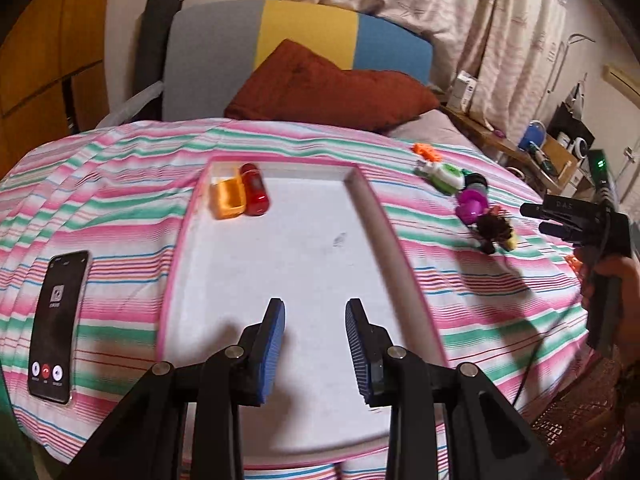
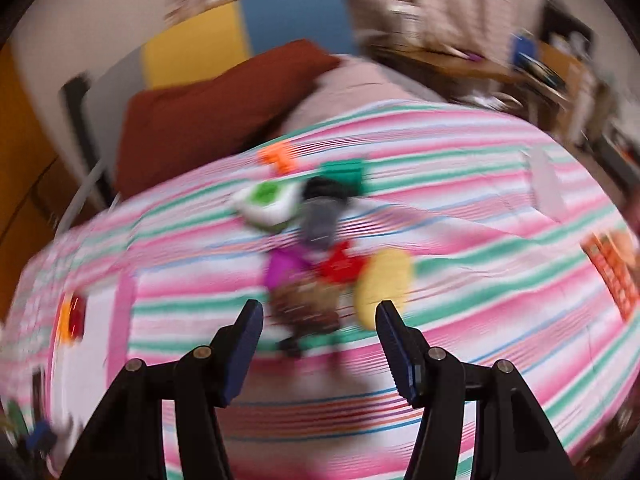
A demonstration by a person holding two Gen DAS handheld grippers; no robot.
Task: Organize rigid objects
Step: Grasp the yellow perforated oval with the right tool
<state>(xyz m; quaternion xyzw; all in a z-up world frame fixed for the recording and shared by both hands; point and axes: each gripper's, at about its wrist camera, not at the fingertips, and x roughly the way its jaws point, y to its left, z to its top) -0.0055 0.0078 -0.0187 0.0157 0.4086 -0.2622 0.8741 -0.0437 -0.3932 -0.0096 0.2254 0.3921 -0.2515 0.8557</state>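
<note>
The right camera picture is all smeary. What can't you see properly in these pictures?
- Toy pile, right wrist view: motion blur smears the shapes; the brown toy can't be identified.
- Tray, right wrist view: cut off by the left edge.
- Phone, left wrist view: screen writing too small.
- Right gripper, left wrist view: side-on, jaws' gap hidden.
</note>
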